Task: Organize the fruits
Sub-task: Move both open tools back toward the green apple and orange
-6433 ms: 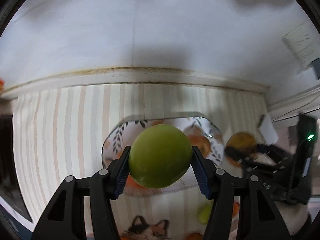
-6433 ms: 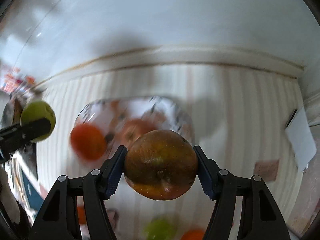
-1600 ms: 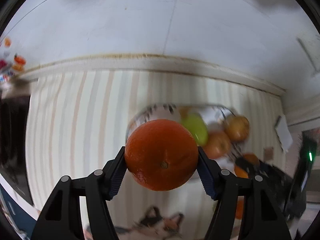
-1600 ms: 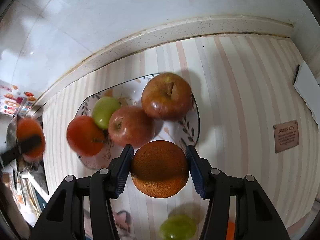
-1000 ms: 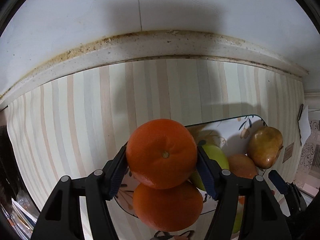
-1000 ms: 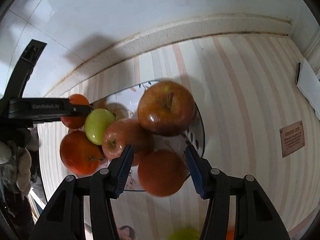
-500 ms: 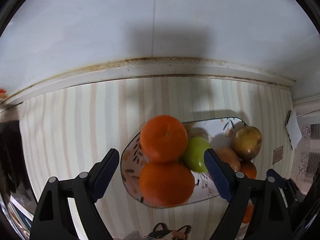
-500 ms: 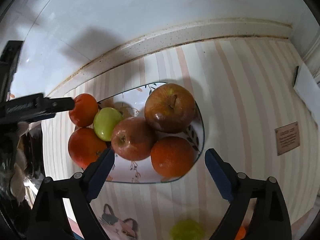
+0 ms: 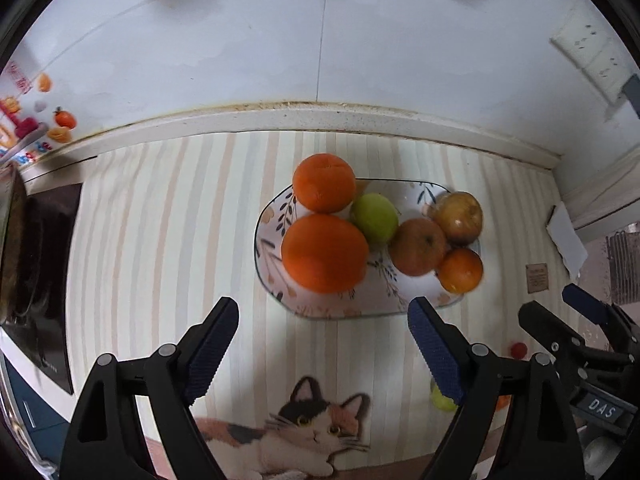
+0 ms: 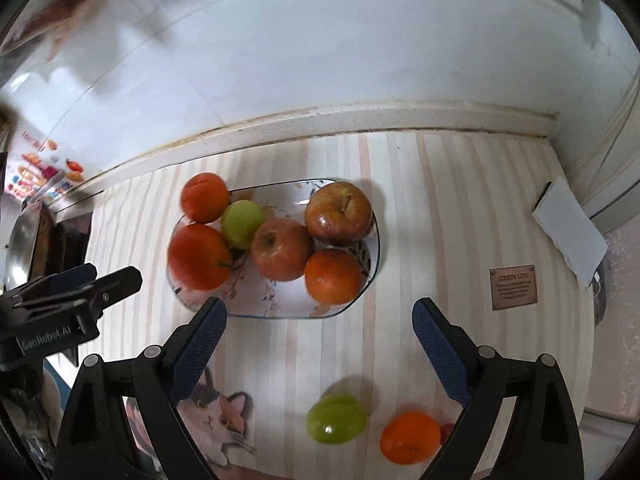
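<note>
A patterned white plate point(image 9: 384, 300) point(image 10: 372, 268) on the striped mat holds three oranges point(image 9: 324, 254), two red apples point(image 10: 282, 254) and a green fruit point(image 9: 374, 218). My left gripper point(image 9: 322, 354) is open and empty, held in front of the plate. My right gripper point(image 10: 320, 354) is open and empty, also in front of the plate; it shows at the right edge of the left wrist view point(image 9: 576, 320). A loose green fruit point(image 10: 336, 420) and a loose orange point(image 10: 410, 438) lie on the mat near the right gripper, with something small and red beside the orange.
A white wall with a ledge point(image 9: 320, 116) runs behind the mat. A dark stove top point(image 9: 36, 276) lies to the left. A white folded cloth point(image 10: 570, 232) and a small brown label point(image 10: 514, 286) are at the right. A cat picture point(image 9: 304, 432) marks the mat's front.
Both grippers let their oranges go onto the plate, opened, and have drawn back from it; the plate now sits farther away in both views.
</note>
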Tool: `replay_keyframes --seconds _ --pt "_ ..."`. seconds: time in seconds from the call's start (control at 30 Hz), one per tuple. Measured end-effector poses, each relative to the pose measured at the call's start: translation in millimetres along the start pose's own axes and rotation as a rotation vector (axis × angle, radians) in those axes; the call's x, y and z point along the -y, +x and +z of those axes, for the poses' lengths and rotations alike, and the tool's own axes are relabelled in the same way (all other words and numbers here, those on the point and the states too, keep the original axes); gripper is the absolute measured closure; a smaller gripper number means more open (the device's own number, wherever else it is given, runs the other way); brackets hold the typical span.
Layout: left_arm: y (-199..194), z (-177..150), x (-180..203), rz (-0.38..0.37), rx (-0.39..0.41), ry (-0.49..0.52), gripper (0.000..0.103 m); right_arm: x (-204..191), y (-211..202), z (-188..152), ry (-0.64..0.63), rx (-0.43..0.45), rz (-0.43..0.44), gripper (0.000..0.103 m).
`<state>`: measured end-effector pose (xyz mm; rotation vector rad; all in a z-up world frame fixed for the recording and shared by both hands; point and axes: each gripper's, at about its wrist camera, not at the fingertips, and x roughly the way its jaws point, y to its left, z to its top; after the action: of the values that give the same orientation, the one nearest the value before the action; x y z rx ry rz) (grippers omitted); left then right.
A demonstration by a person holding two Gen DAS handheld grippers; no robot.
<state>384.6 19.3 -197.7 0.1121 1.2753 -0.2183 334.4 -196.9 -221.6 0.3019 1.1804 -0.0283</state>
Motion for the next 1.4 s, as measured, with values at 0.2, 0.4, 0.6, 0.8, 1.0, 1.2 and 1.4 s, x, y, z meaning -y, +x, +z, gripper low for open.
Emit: replay_keyframes --seconds 0.2,0.4,0.6,0.8,1.0,1.2,1.4 --pt "-40 -27 -1 0.006 0.070 0.000 0.016 -14 -36 -22 -0.054 0.042 0.002 0.007" --pt "-73 -49 0 0.003 0.131 0.007 0.016 -24 -68 -41 -0.085 0.082 0.008 0.007" --pt "-96 -68 0 -0.003 0.167 -0.007 0.016 -29 -93 -56 -0.101 0.111 0.020 0.007" --pt "-108 -81 2 -0.007 0.185 -0.005 0.017 -35 -113 -66 -0.113 0.144 0.032 0.007" --pt "-107 -88 5 -0.007 0.182 -0.014 0.016 -25 -118 -69 -0.075 0.146 0.070 0.007" --pt "-76 -89 29 0.016 0.126 0.028 0.017 23 -103 -69 0.036 0.119 0.077 0.007" --pt "-11 -93 73 0.005 -0.007 0.113 0.017 90 -56 -82 0.162 0.031 0.034 0.020"
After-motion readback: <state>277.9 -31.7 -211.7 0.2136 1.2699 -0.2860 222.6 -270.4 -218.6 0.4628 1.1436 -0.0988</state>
